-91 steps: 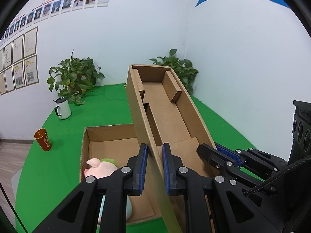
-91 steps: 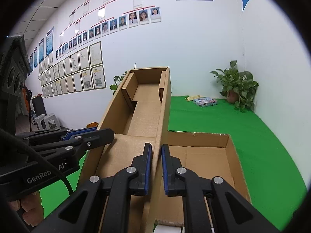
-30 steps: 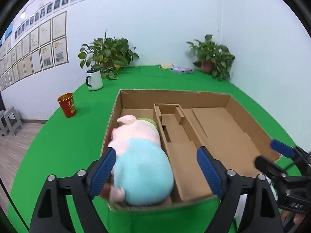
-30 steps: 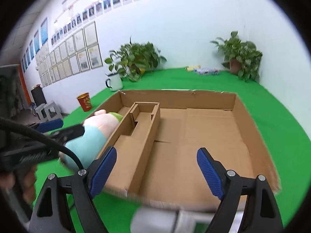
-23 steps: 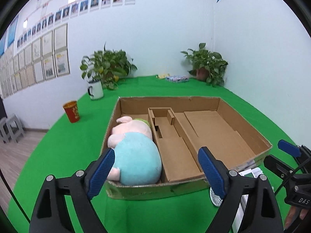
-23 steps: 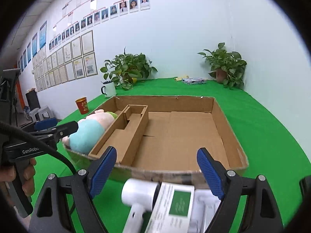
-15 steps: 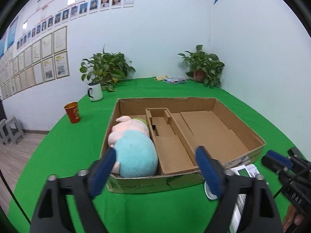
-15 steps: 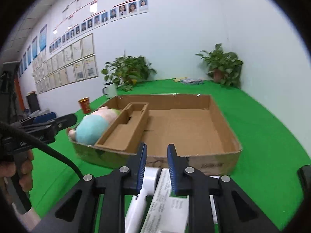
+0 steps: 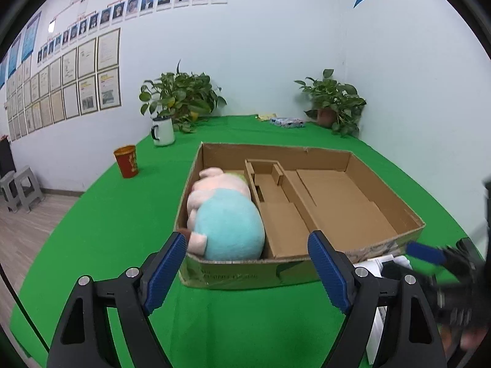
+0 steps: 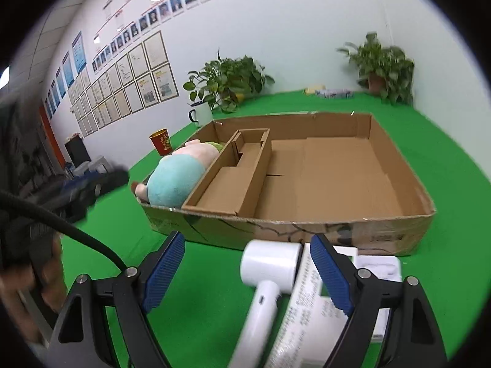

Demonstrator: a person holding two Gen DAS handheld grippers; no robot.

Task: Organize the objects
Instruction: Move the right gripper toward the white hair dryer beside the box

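Observation:
A wide cardboard box (image 9: 408, 231) (image 10: 399, 227) lies on the green table. A narrow cardboard insert tray (image 9: 276, 205) (image 10: 233, 181) sits inside it left of centre. A pink and teal plush pig (image 9: 224, 214) (image 10: 178, 174) lies in the box's left compartment. A white hair dryer (image 10: 267, 273) and a white leaflet with green print (image 10: 307, 309) lie in front of the box. My left gripper (image 9: 247, 271) is open and empty, just before the box's front wall. My right gripper (image 10: 247, 271) is open and empty, above the hair dryer.
A red cup (image 9: 125, 161) and a white mug (image 9: 162, 130) stand left of the box. Potted plants (image 9: 181, 98) (image 9: 334, 101) stand at the back wall. A small colourful pack (image 9: 287, 121) lies at the far table edge. Grey stools (image 9: 18, 188) stand on the floor left.
Both grippers let go of the insert tray, now lying in the box, and pulled back. The right gripper shut briefly half a second ago and is open again above the hair dryer.

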